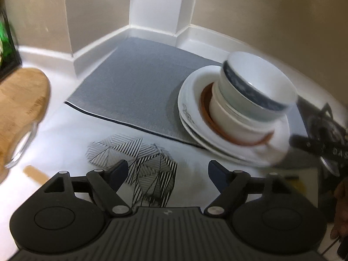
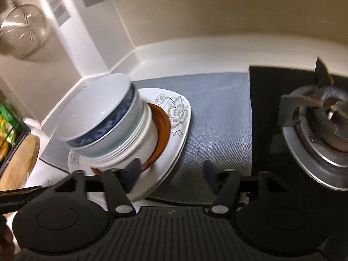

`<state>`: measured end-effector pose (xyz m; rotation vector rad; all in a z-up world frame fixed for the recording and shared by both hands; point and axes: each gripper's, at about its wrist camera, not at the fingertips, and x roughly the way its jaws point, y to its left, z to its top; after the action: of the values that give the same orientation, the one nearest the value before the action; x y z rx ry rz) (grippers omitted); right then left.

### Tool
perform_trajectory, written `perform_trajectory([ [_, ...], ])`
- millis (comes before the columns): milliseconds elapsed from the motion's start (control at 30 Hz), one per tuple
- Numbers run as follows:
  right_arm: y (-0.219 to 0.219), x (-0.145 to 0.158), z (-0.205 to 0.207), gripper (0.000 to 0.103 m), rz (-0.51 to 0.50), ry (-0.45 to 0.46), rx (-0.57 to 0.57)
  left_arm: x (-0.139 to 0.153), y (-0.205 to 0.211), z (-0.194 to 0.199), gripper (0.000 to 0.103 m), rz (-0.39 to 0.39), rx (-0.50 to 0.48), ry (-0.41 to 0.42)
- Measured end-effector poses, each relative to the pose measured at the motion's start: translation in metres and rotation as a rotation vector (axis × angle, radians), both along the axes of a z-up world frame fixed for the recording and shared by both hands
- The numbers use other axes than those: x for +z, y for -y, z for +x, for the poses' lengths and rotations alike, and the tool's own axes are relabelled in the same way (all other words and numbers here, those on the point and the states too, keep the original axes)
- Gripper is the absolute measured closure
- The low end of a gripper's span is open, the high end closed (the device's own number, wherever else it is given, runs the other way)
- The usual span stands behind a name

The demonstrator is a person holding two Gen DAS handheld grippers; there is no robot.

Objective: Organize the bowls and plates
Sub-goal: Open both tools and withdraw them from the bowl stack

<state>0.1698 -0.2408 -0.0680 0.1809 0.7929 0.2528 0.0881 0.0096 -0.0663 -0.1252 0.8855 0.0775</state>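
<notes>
A stack of several bowls [image 1: 256, 91] [image 2: 97, 117], the top one white with a blue band, leans on a brown plate [image 1: 204, 100] [image 2: 162, 121]. That plate rests on white flowered plates [image 1: 191, 100] [image 2: 180, 113], which lie on a grey mat [image 1: 134, 82] [image 2: 217, 108]. My left gripper [image 1: 167, 166] is open over a striped trivet [image 1: 152, 169], to the left of the stack and apart from it. My right gripper [image 2: 171, 165] is open at the plates' near edge, with only the plate rim and mat showing between its fingers.
A wooden board [image 1: 21, 95] [image 2: 19, 163] lies to the left on the white counter. A gas burner [image 2: 322, 126] [image 1: 326, 130] sits to the right of the mat. A wire strainer [image 2: 24, 28] hangs on the wall. A person's hand [image 1: 341, 206] shows at the right edge.
</notes>
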Motion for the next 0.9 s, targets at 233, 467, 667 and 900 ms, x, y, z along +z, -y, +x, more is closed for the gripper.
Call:
perform_trajectory([
  [233, -0.019, 0.012, -0.024, 0.016, -0.066, 0.078, 0.073, 0.030, 0.019, -0.022, 0.000, 0.147, -0.090, 0.119],
  [467, -0.031, 0.028, -0.023, 0.010, -0.102, 0.069, 0.031, 0.048, 0.031, -0.006, 0.000, 0.094, -0.123, 0.099],
  [667, -0.031, 0.042, -0.023, 0.010, -0.113, 0.054, 0.007, 0.046, 0.039, 0.011, 0.000, 0.070, -0.110, 0.082],
  [900, -0.027, 0.049, -0.022, 0.009, -0.158, 0.014, -0.029, 0.039, 0.048, 0.020, 0.000, 0.052, -0.103, 0.102],
])
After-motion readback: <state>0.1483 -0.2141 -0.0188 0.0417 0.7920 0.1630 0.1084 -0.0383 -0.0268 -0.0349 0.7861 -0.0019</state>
